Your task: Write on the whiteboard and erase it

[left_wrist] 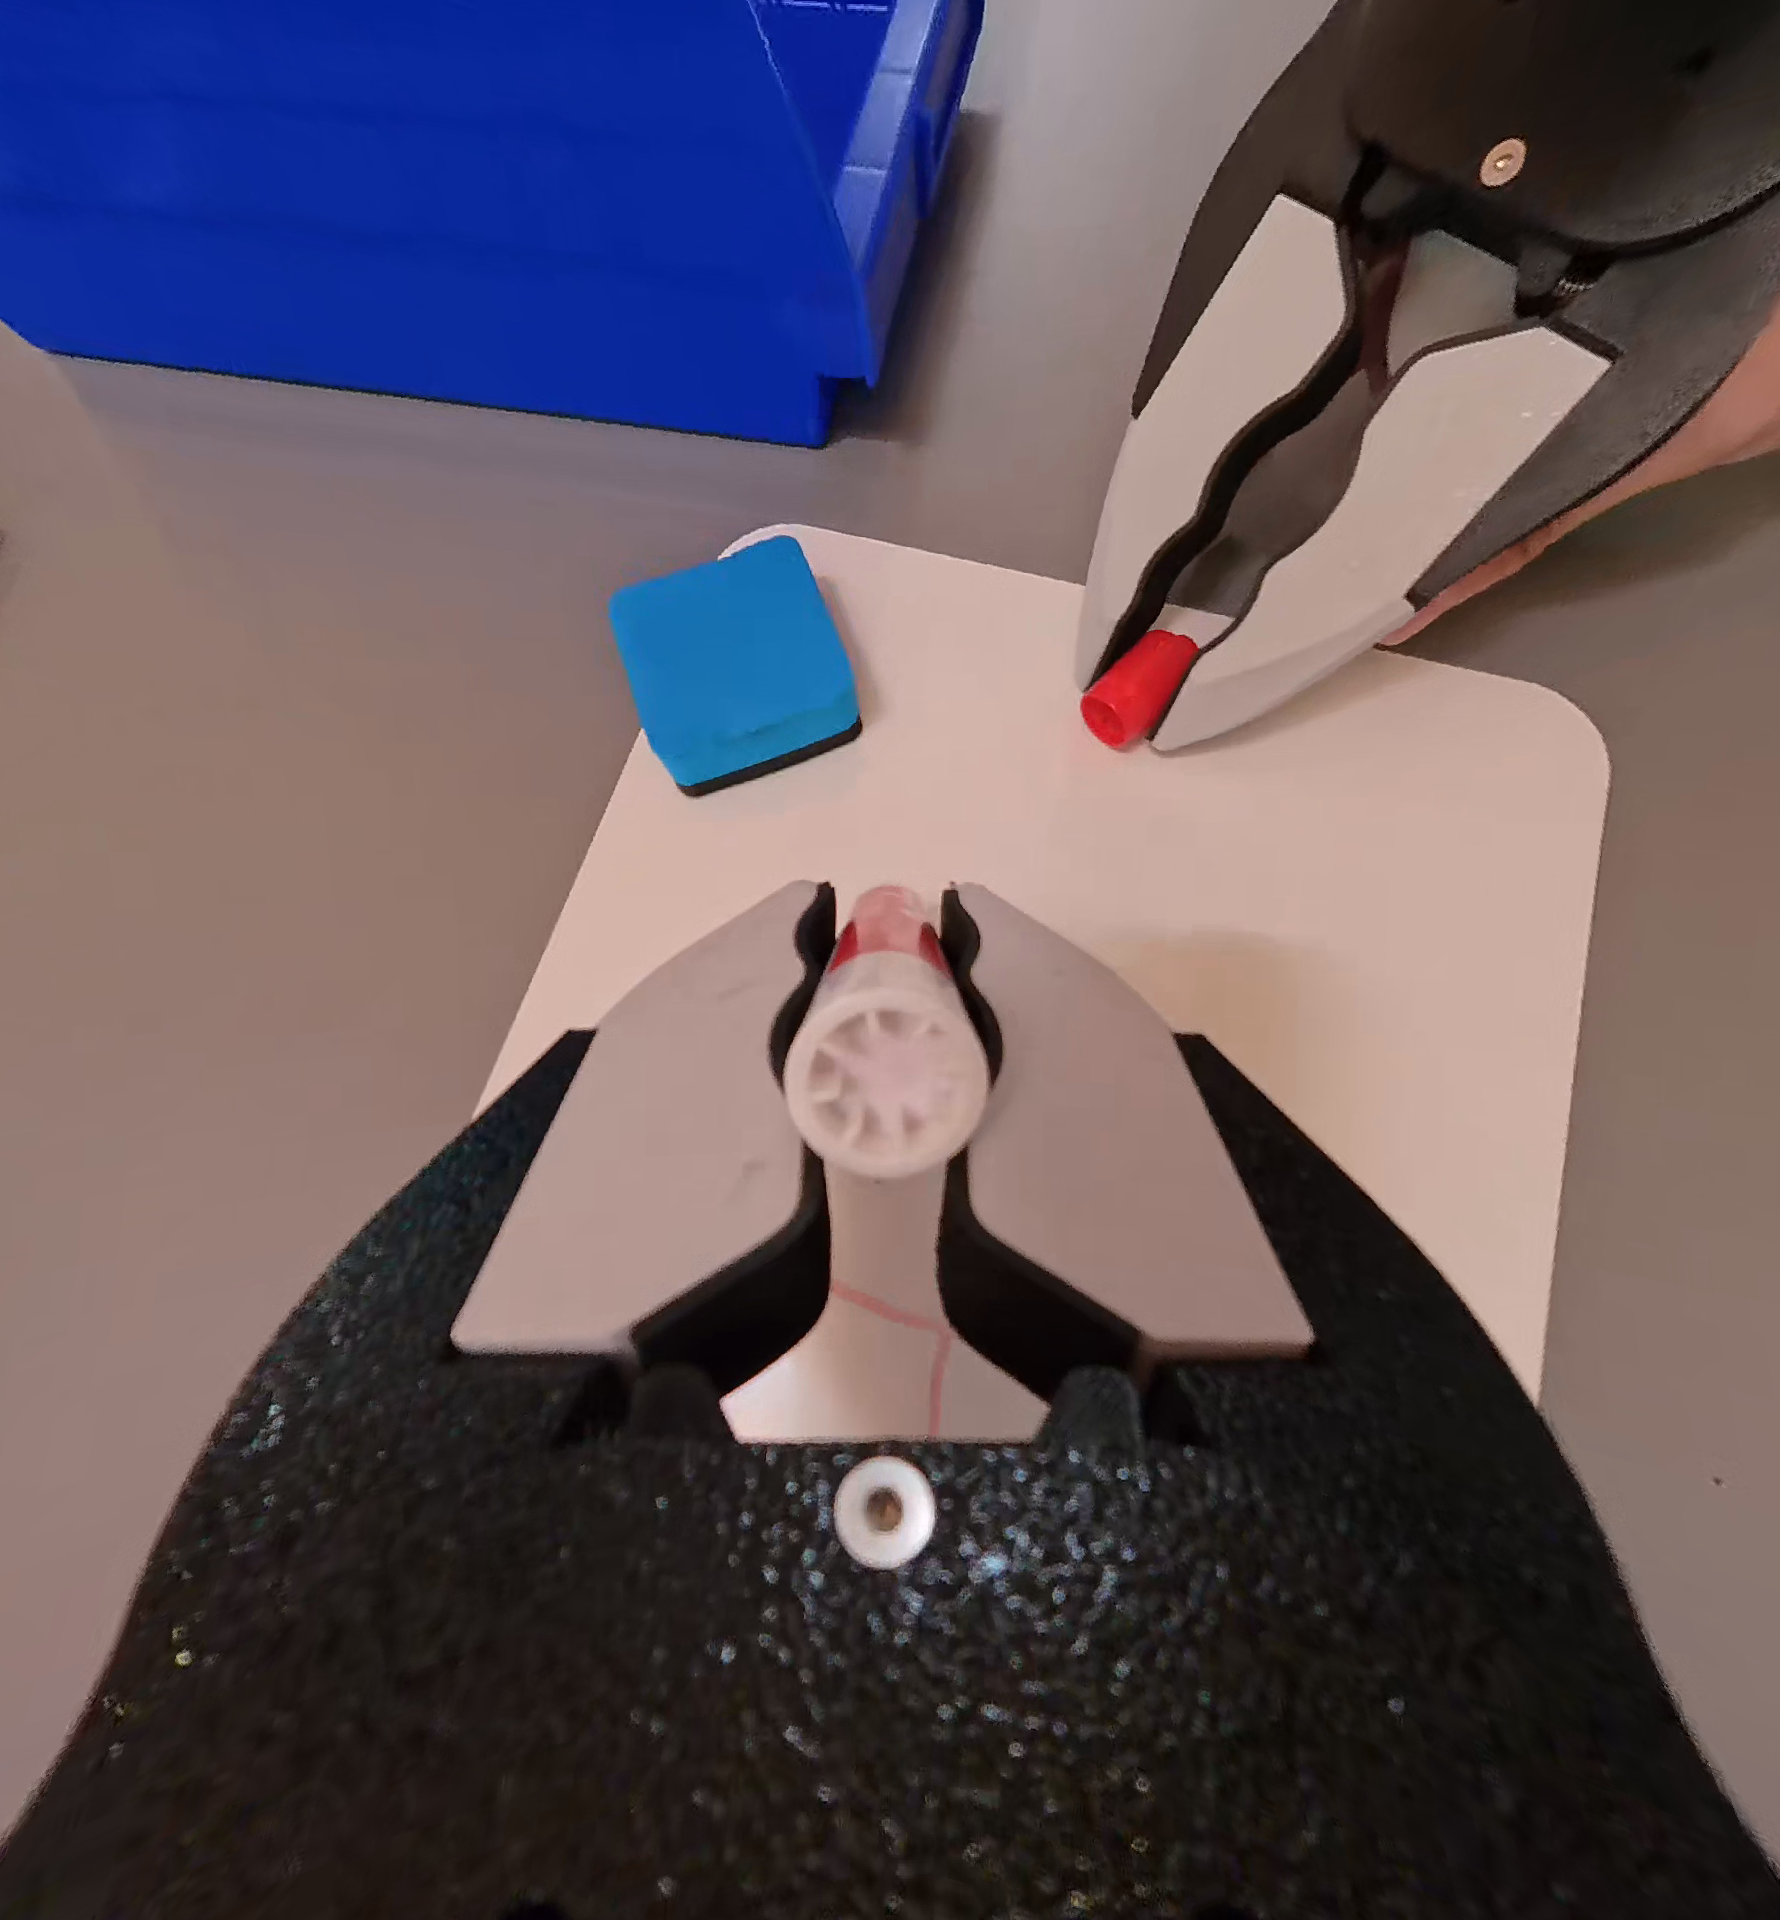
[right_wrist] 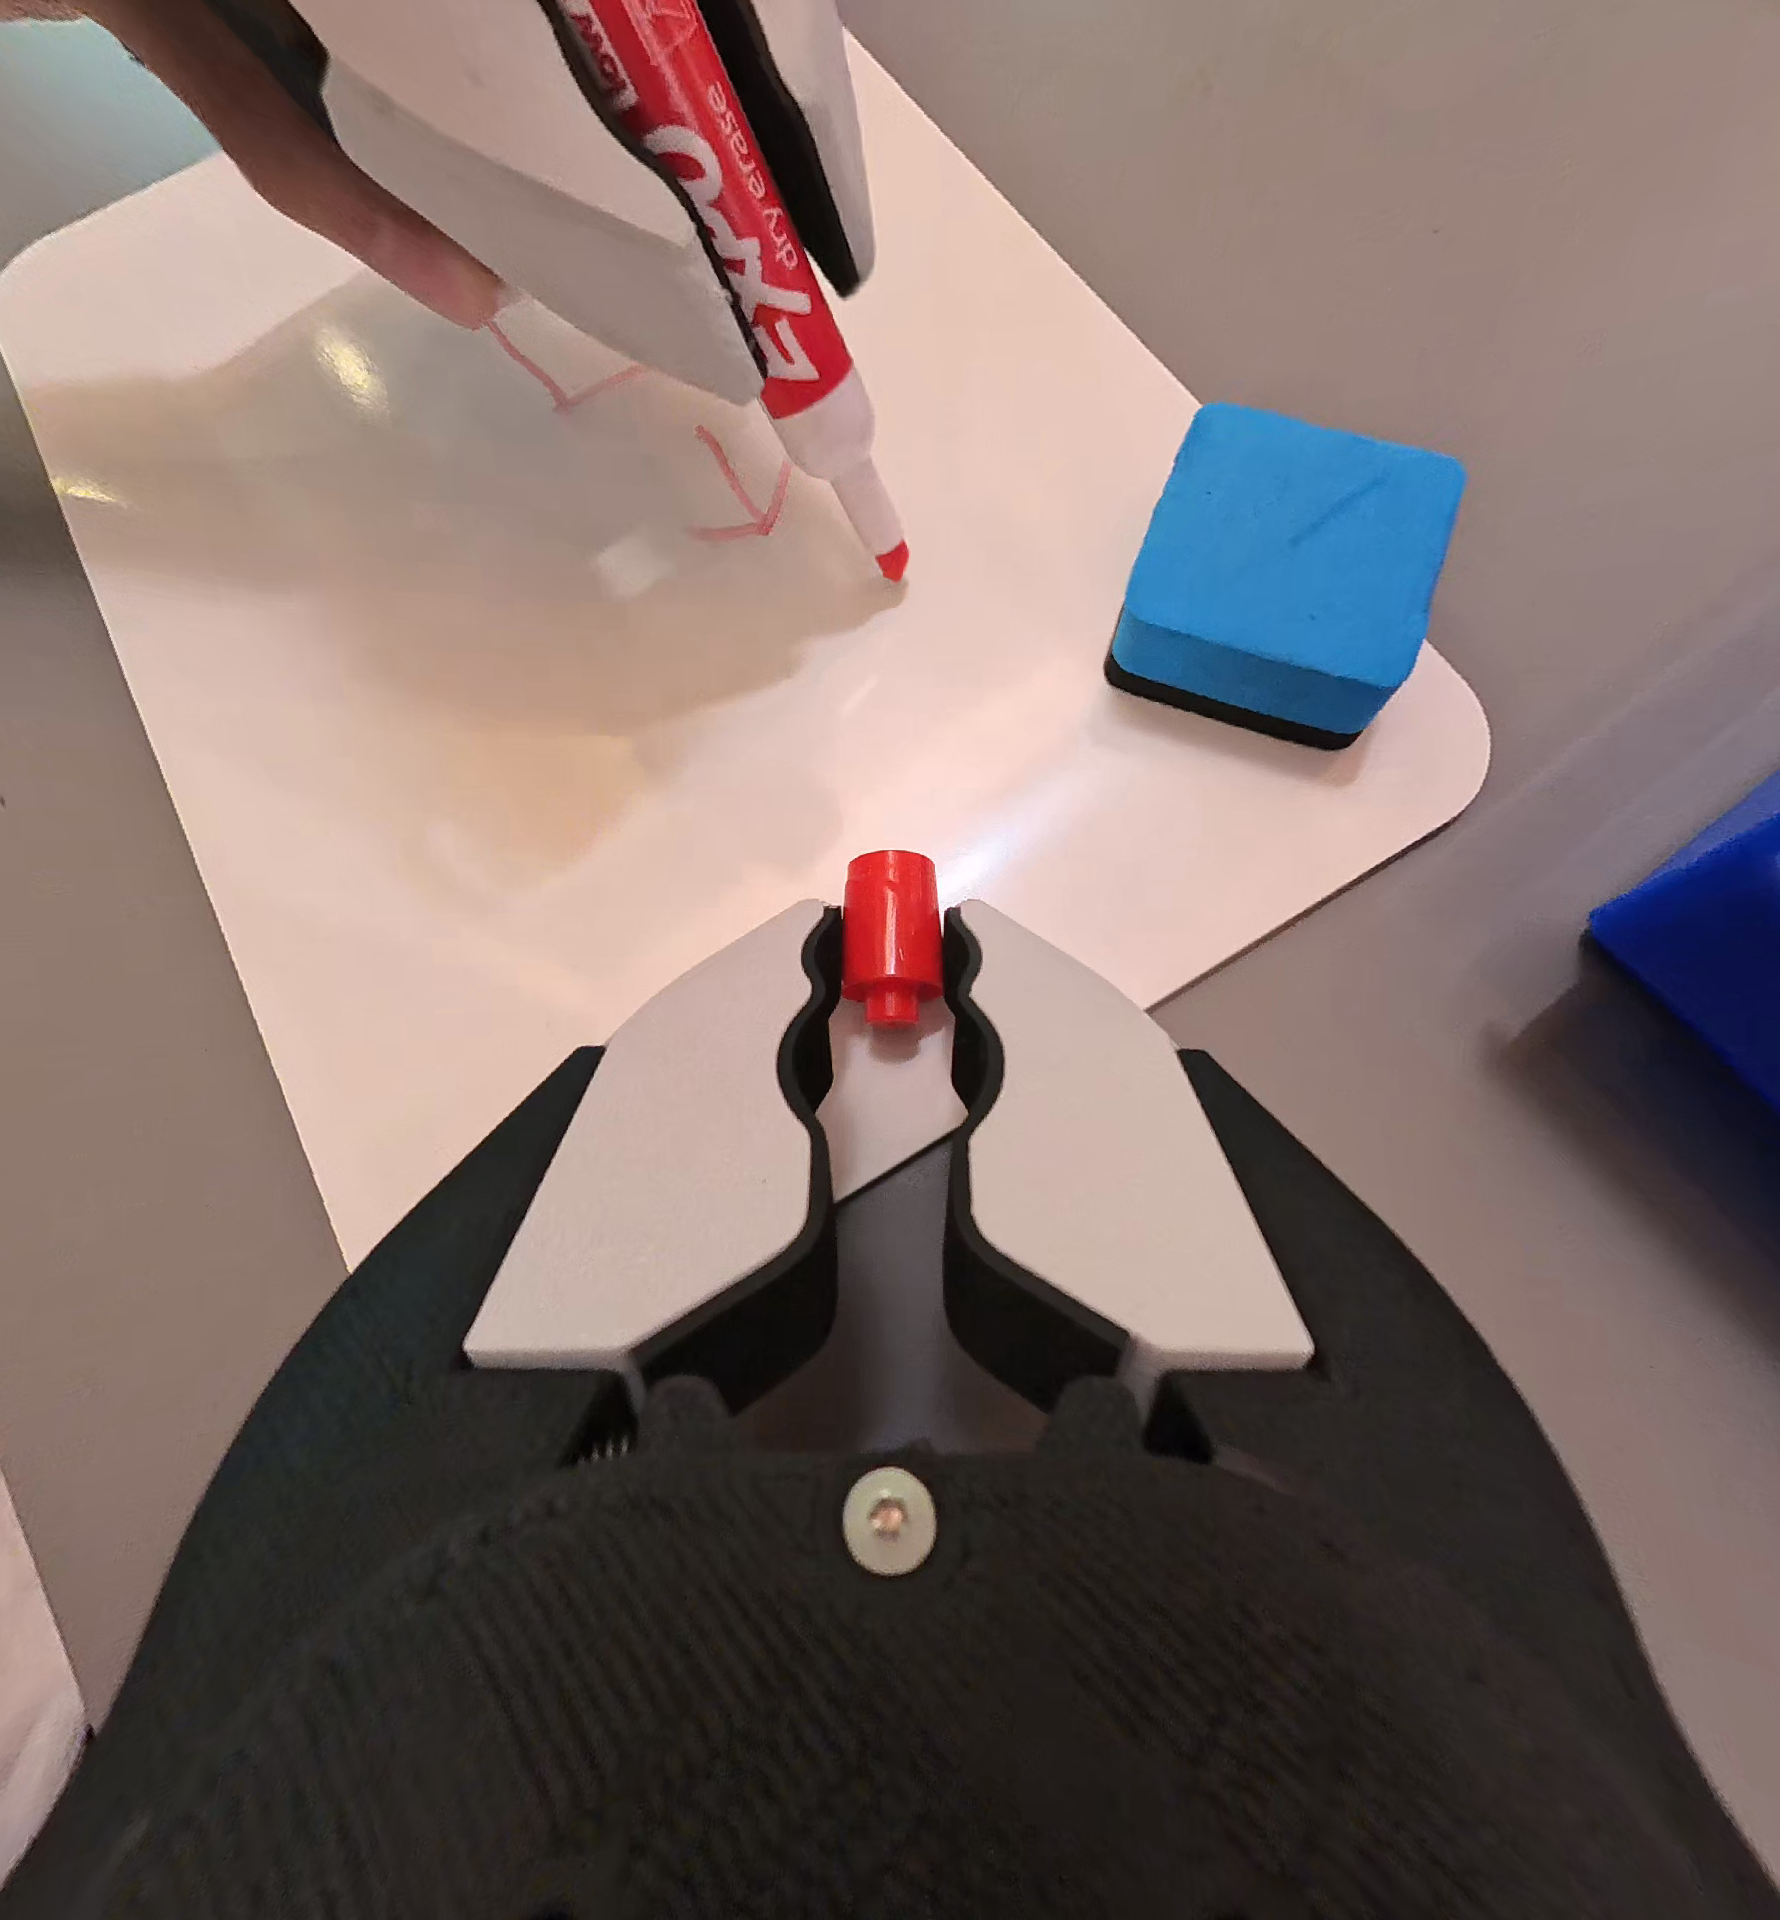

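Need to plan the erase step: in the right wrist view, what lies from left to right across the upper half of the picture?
Red strokes on the whiteboard → red marker in the left hand-held gripper → blue eraser at the board's corner → blue bin at the right edge.

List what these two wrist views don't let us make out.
- Red marker tip: hidden by its own barrel and the left claw in the left wrist view.
- Red strokes on the white rounded whiteboard: partly covered by that claw in both views.
- Blue plastic bin: cut by frame edges, inside unseen.
- Tip contact with the board: unclear in the right wrist view.
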